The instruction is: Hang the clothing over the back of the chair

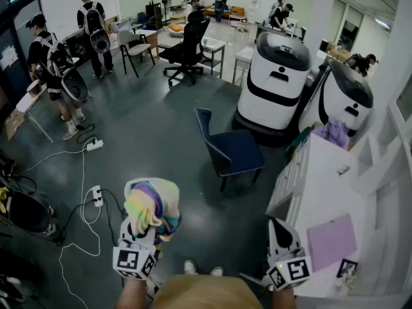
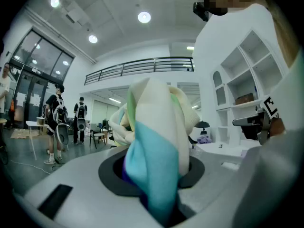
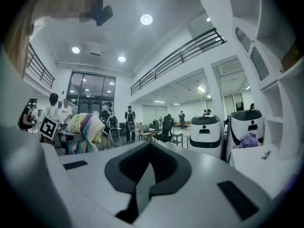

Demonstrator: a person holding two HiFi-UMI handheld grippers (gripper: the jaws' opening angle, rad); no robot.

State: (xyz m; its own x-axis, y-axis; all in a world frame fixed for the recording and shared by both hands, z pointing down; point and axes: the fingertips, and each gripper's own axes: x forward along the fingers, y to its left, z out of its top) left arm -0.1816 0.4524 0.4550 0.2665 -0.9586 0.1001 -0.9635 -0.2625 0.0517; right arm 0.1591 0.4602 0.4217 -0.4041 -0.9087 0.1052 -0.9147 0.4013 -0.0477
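A bunched-up garment (image 1: pixel 153 205) striped in cream, yellow, teal and purple hangs from my left gripper (image 1: pixel 138 227), which is shut on it low at the left of the head view. In the left gripper view the cloth (image 2: pixel 156 127) fills the jaws of the left gripper (image 2: pixel 156 194) and hides the fingertips. The dark blue chair (image 1: pixel 232 150) stands on the floor ahead and to the right, well apart from both grippers, with its back (image 1: pixel 205 127) bare. My right gripper (image 1: pixel 278 227) is shut and holds nothing; in its own view the right gripper (image 3: pixel 145 184) shows jaws that meet.
Two big white robots (image 1: pixel 277 76) (image 1: pixel 344 98) stand behind the chair. A white counter (image 1: pixel 322 192) runs along the right, carrying a pink sheet (image 1: pixel 331 240) and a purple cloth (image 1: pixel 333 132). Power strips and cables (image 1: pixel 96 195) lie on the floor at left. People stand at far left.
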